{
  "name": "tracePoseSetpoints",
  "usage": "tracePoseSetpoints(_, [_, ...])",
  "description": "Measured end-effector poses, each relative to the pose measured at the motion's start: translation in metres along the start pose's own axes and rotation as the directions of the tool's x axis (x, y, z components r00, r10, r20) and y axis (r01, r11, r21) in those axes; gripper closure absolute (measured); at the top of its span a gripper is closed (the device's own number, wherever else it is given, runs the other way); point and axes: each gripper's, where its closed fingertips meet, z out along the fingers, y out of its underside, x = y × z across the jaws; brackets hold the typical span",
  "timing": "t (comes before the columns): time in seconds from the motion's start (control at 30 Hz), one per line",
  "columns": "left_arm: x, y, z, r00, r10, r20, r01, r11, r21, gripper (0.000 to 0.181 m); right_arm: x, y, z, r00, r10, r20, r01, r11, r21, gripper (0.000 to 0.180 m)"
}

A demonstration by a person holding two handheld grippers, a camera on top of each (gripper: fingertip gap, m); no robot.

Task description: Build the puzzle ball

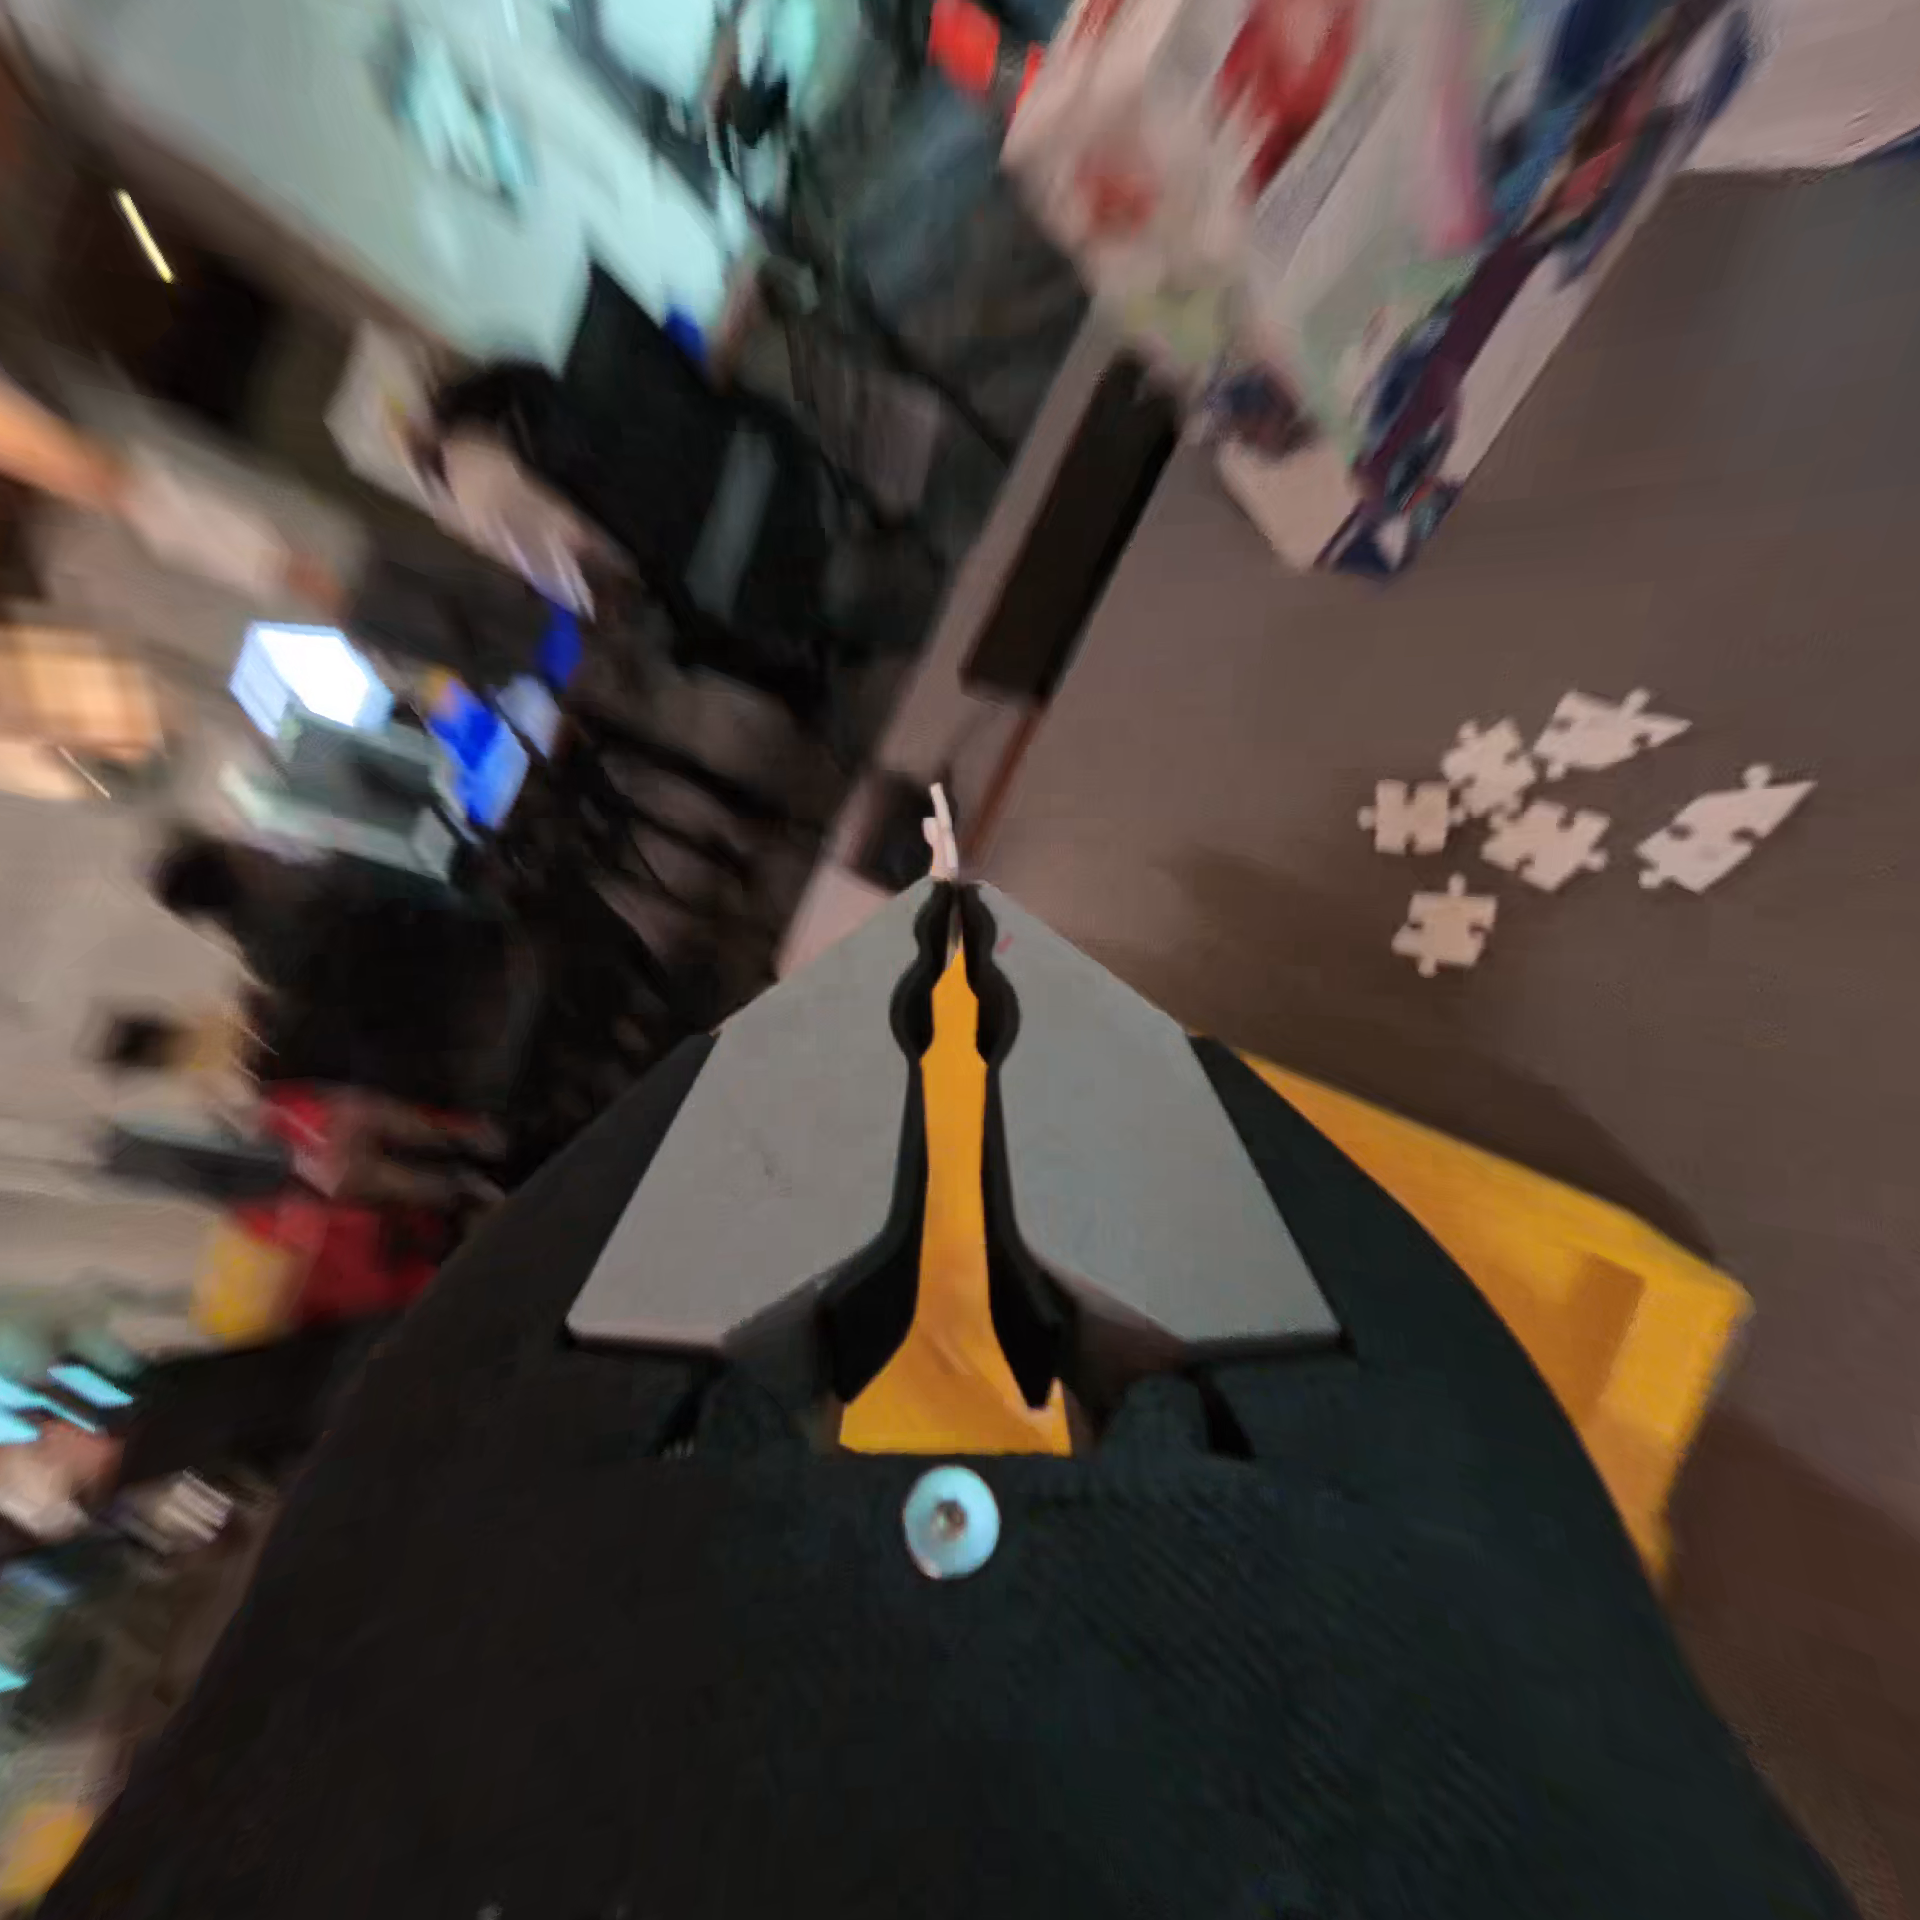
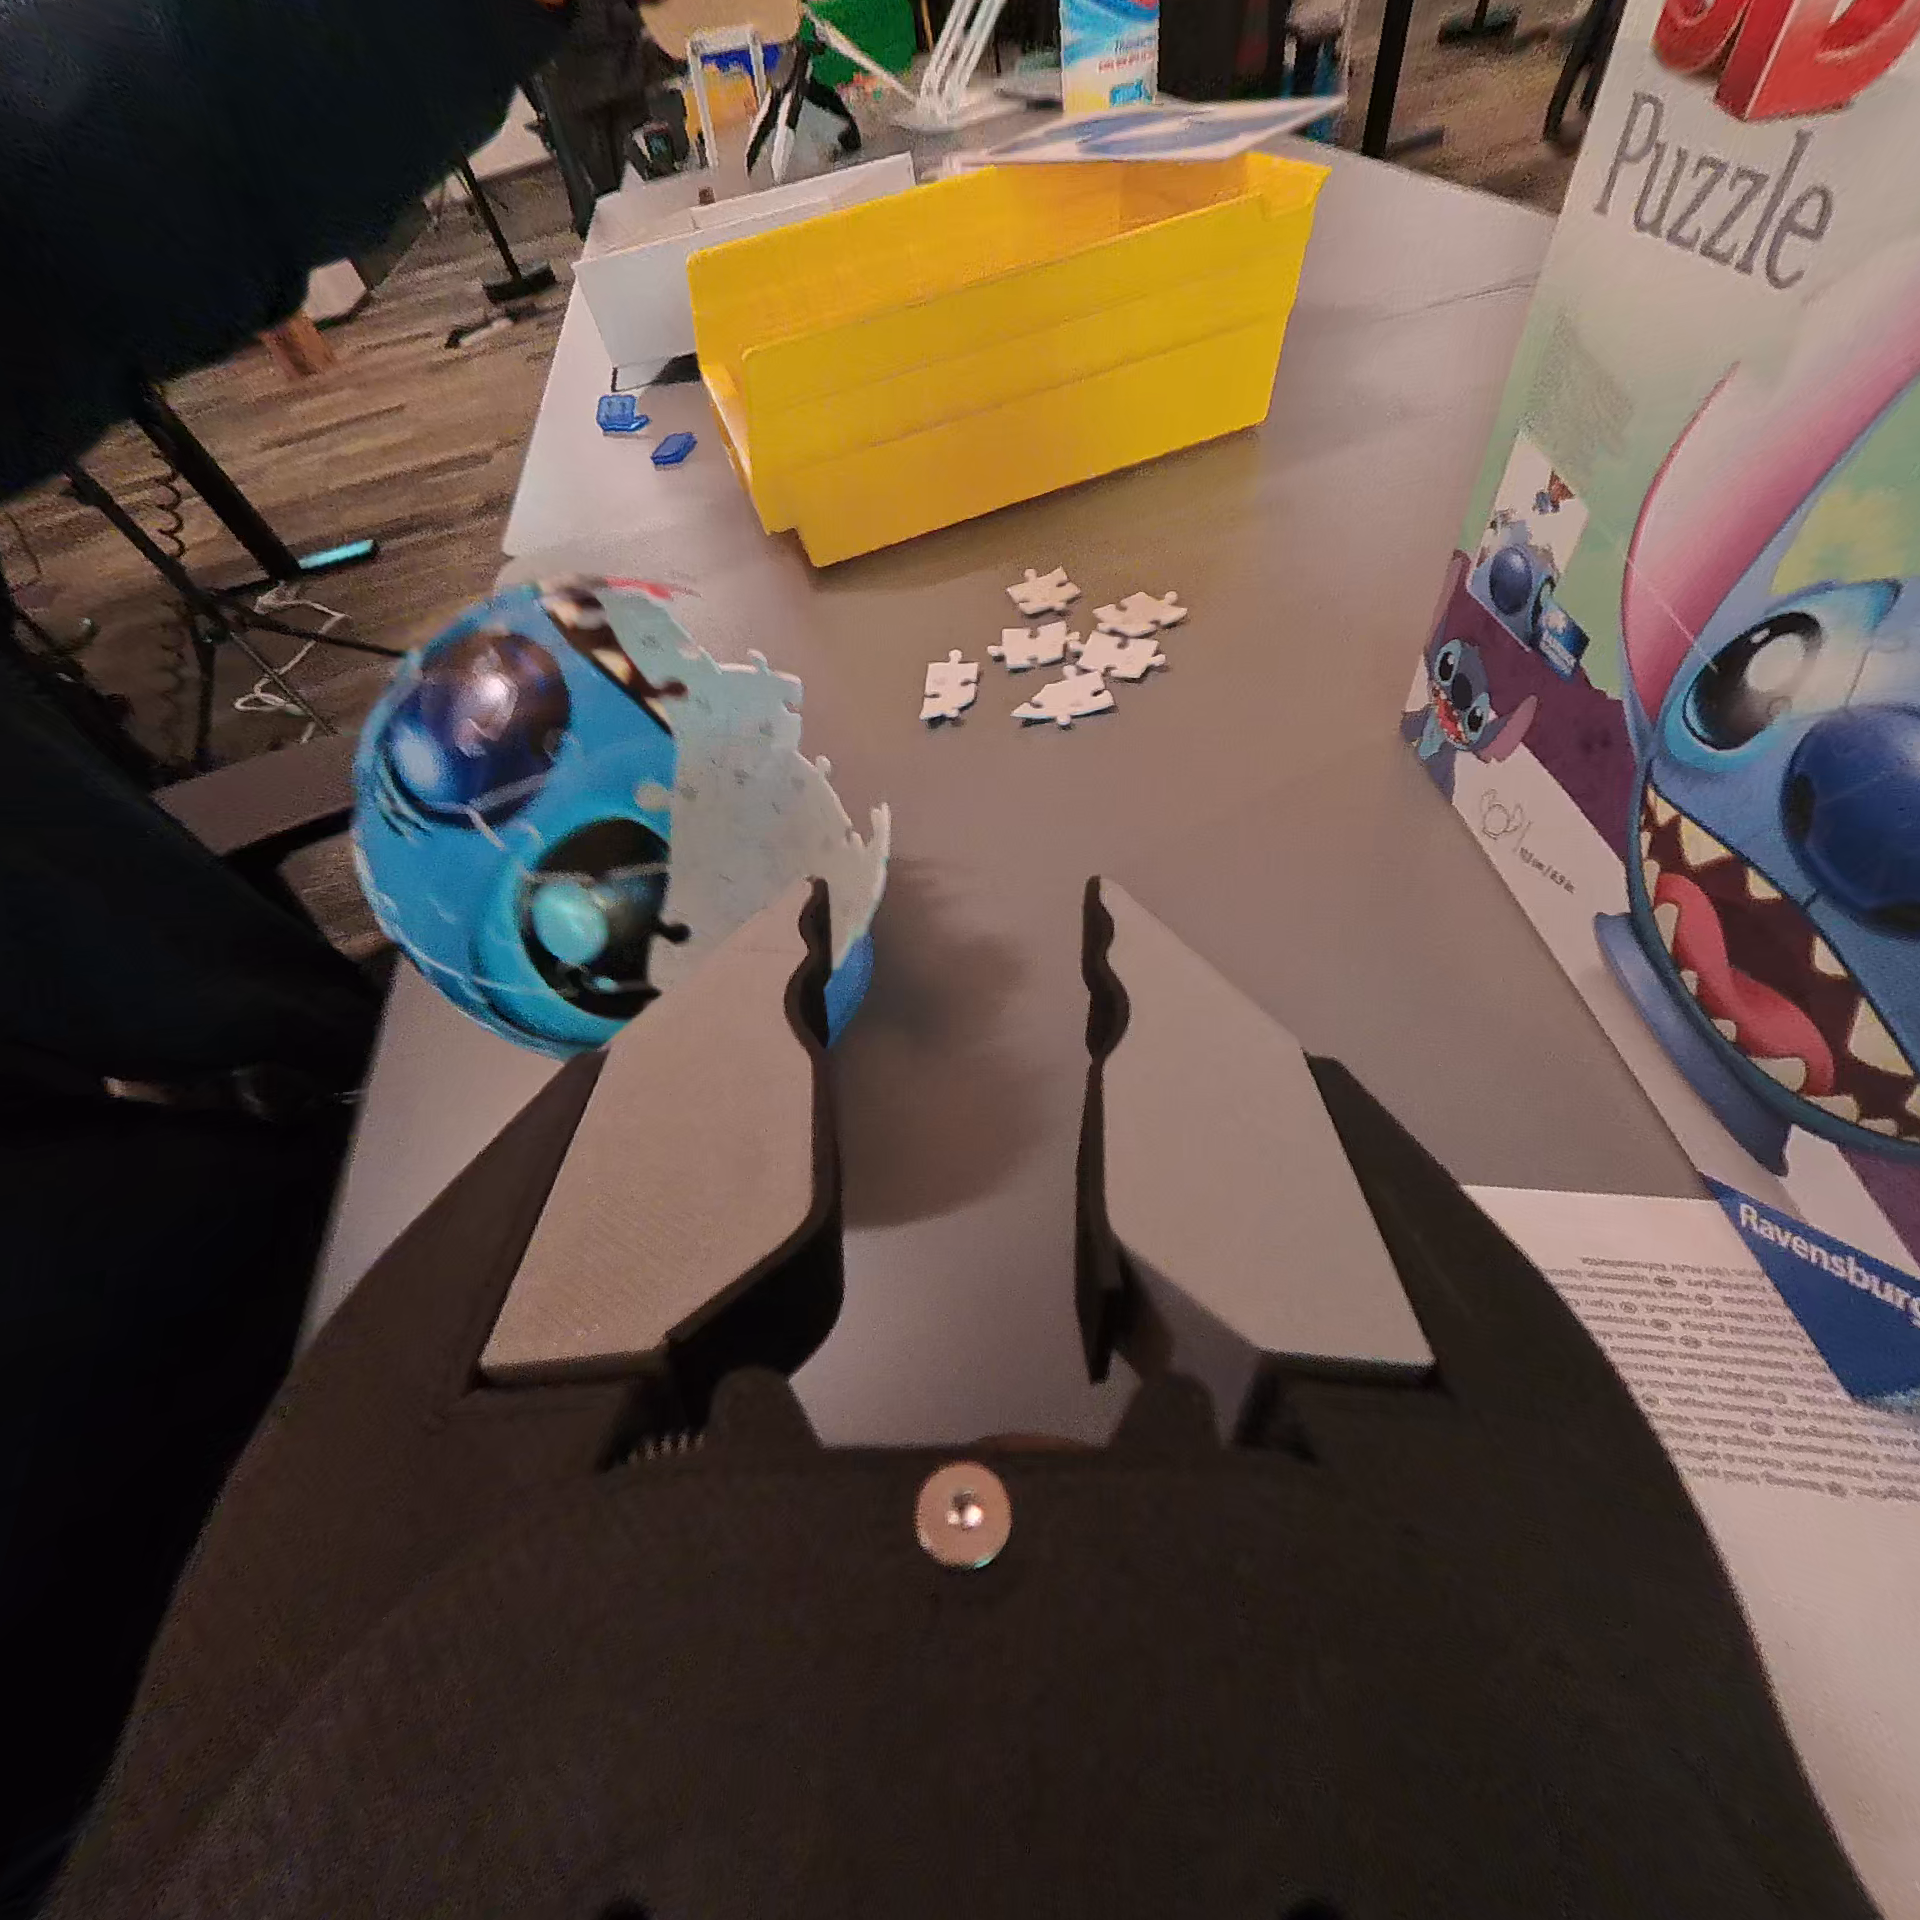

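From the left wrist view, heavily smeared, the left gripper (image 1: 954,885) has its grey fingers (image 1: 800,1143) pressed nearly together at the tips, pinching a thin white sliver (image 1: 942,826) seen edge-on; whether that is a puzzle piece or the ball's rim I cannot tell from here. A yellow bin (image 1: 1538,1299) shows under and behind the fingers, and six white loose puzzle pieces (image 1: 1538,821) lie face down on the grey table (image 1: 1351,1039), well off to the right of the tips.

The right wrist view is sharp and shows what the other hides: the half-built puzzle ball (image 2: 582,821), blue with a cartoon face and a white jagged inner rim, lifted off the table near its left edge. It sits just left of the right gripper (image 2: 954,894), overlapping the left finger's tip; contact is unclear. These fingers (image 2: 1226,1174) are spread wide with nothing between them. The loose pieces (image 2: 1055,655) lie mid-table, ahead of the tips, before the yellow bin (image 2: 997,353). The puzzle box (image 2: 1714,675) stands along the right edge.
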Motion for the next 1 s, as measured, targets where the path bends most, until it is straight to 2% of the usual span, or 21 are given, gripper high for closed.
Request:
tracePoseSetpoints(0.03, [0.011, -0.034, -0.007, 0.983, 0.169, 0.067, -0.174, 0.983, 0.064, 0.181, -0.006, -0.009, -0.002, 1.000, 0.024, 0.013, -0.024, 1.000, -0.017, 0.133])
tracePoseSetpoints(0.07, [0.023, -0.063, -0.013, 0.932, 0.331, 0.150, -0.346, 0.935, 0.082, 0.181, -0.014, -0.022, -0.004, 0.998, 0.049, 0.035, -0.048, 0.999, -0.020, 0.133])
tracePoseSetpoints(0.13, [0.059, -0.112, -0.019, 0.760, 0.590, 0.272, -0.633, 0.768, 0.104, 0.181, -0.034, -0.051, -0.004, 0.990, 0.102, 0.101, -0.101, 0.995, -0.015, 0.134])
tracePoseSetpoints(0.2, [0.093, -0.141, -0.018, 0.563, 0.754, 0.338, -0.815, 0.574, 0.078, 0.181, -0.057, -0.081, 0.000, 0.974, 0.120, 0.193, -0.121, 0.993, -0.004, 0.135])
tracePoseSetpoints(0.27, [0.122, -0.160, -0.015, 0.399, 0.830, 0.390, -0.911, 0.405, 0.069, 0.180, -0.068, -0.110, 0.007, 0.970, 0.106, 0.220, -0.117, 0.992, 0.038, 0.137])
tracePoseSetpoints(0.3, [0.133, -0.166, -0.014, 0.345, 0.848, 0.403, -0.935, 0.348, 0.068, 0.181, -0.071, -0.119, 0.011, 0.967, 0.109, 0.230, -0.122, 0.992, 0.042, 0.136])
tracePoseSetpoints(0.43, [0.158, -0.192, -0.017, 0.219, 0.846, 0.485, -0.975, 0.207, 0.079, 0.180, -0.078, -0.140, 0.025, 0.955, 0.126, 0.269, -0.146, 0.988, 0.057, 0.136])
tracePoseSetpoints(0.57, [0.174, -0.198, -0.016, 0.172, 0.850, 0.498, -0.985, 0.138, 0.104, 0.181, -0.086, -0.147, 0.026, 0.921, 0.164, 0.352, -0.212, 0.972, 0.101, 0.139])
tracePoseSetpoints(0.7, [0.177, -0.196, -0.008, 0.170, 0.857, 0.486, -0.984, 0.125, 0.124, 0.181, -0.087, -0.134, 0.030, 0.910, 0.188, 0.368, -0.233, 0.969, 0.079, 0.161])
tracePoseSetpoints(0.73, [0.176, -0.195, -0.004, 0.174, 0.858, 0.483, -0.984, 0.129, 0.125, 0.181, -0.089, -0.133, 0.028, 0.901, 0.189, 0.389, -0.241, 0.967, 0.088, 0.172])
tracePoseSetpoints(0.8, [0.176, -0.194, 0.002, 0.178, 0.856, 0.486, -0.983, 0.130, 0.132, 0.181, -0.087, -0.131, 0.027, 0.892, 0.209, 0.400, -0.269, 0.958, 0.099, 0.175])
tracePoseSetpoints(0.9, [0.176, -0.189, 0.015, 0.214, 0.862, 0.460, -0.975, 0.162, 0.150, 0.179, -0.076, -0.126, 0.027, 0.901, 0.221, 0.373, -0.281, 0.953, 0.114, 0.180])
tracePoseSetpoints(0.97, [0.175, -0.190, 0.023, 0.296, 0.844, 0.447, -0.954, 0.236, 0.186, 0.176, -0.069, -0.125, 0.024, 0.910, 0.216, 0.354, -0.283, 0.948, 0.149, 0.180])
tracePoseSetpoints(1.0, [0.173, -0.189, 0.026, 0.368, 0.828, 0.422, -0.929, 0.305, 0.212, 0.168, -0.064, -0.124, 0.021, 0.918, 0.210, 0.335, -0.280, 0.944, 0.174, 0.180])
